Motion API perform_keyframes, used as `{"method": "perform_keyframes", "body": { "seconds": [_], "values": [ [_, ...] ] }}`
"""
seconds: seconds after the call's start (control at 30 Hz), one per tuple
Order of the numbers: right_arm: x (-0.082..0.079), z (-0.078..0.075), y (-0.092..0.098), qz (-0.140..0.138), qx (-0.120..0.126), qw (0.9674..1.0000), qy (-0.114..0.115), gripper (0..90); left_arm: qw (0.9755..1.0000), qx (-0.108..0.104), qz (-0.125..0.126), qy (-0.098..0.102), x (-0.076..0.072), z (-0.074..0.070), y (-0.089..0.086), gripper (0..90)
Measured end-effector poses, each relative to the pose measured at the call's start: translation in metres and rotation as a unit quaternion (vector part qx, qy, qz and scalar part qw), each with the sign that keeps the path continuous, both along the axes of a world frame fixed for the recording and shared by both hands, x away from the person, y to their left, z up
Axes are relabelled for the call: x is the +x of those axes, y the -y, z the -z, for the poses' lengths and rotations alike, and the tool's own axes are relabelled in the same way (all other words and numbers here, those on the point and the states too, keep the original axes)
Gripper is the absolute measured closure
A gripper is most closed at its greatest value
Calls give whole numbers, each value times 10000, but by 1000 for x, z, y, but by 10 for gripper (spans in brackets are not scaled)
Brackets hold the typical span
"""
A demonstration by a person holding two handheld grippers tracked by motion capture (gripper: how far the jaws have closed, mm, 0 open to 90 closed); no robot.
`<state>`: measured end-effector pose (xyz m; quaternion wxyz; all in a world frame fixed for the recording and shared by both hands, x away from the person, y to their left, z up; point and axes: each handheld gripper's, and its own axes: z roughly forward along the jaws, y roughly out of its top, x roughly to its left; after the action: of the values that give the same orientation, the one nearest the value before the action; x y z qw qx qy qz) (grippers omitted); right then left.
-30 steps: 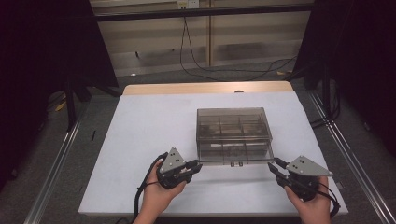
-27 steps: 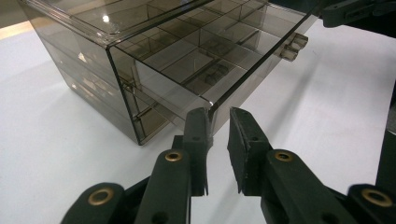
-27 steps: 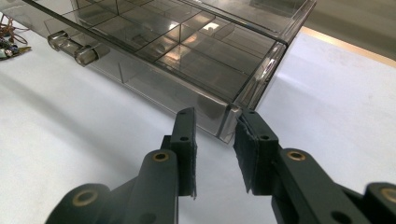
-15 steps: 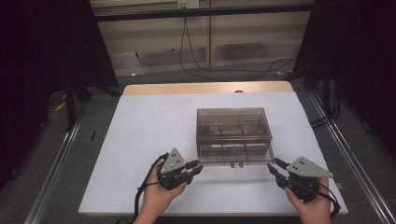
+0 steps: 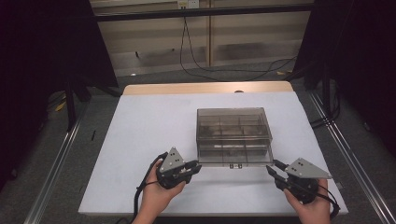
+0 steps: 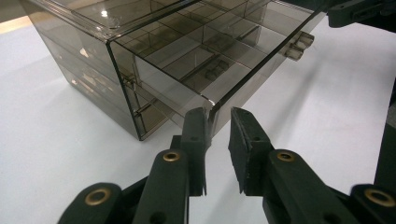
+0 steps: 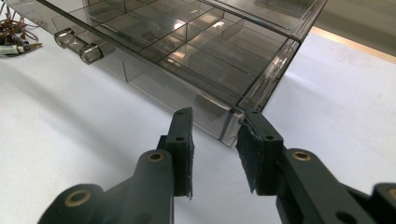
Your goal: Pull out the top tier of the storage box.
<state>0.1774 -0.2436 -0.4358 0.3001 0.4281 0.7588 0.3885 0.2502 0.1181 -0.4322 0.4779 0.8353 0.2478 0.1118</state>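
A smoky clear plastic drawer box (image 5: 231,122) stands at the middle of the white table (image 5: 149,126). Its bottom drawer (image 5: 233,157) sticks out a little toward me, with a small handle (image 7: 77,46) at its front. My left gripper (image 5: 198,167) is open at the drawer's front left corner. In the left gripper view the jaws (image 6: 217,116) stand to either side of that corner edge with a gap. My right gripper (image 5: 271,168) is open at the front right corner, whose edge (image 7: 233,116) lies just ahead of its spread jaws. The compartments look empty.
The table's near edge (image 5: 219,211) runs just under both hands. Metal rails (image 5: 51,168) flank the table on the floor. A bundle of thin coloured wires (image 7: 14,32) lies at the far left of the right gripper view. Cables hang behind the far edge.
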Motion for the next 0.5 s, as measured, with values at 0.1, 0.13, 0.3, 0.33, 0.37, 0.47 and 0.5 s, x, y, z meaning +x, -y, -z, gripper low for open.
{"method": "perform_keyframes", "body": {
  "seconds": [0.1,0.13,0.3,0.33,0.37,0.47,0.5],
  "values": [
    [-1,0,0,-14,14,10000,-2,668,10000,46,21,9,0,0,0,765],
    [-1,0,0,-9,11,10000,-4,667,10000,67,28,-1,0,0,0,765],
    [-1,1,0,5,-36,10000,26,639,9999,101,64,-92,2,1,1,733],
    [-1,2,0,4,-20,10000,18,626,9999,135,67,-78,3,1,0,715],
    [-1,2,1,30,-29,10000,22,611,9997,211,42,-101,4,1,-1,699],
    [1,4,5,120,11,9999,-27,553,9996,220,-1,-153,6,0,-3,657],
    [2,4,7,111,57,9999,-26,529,9996,209,-18,-182,7,0,-4,649]
  ]
}}
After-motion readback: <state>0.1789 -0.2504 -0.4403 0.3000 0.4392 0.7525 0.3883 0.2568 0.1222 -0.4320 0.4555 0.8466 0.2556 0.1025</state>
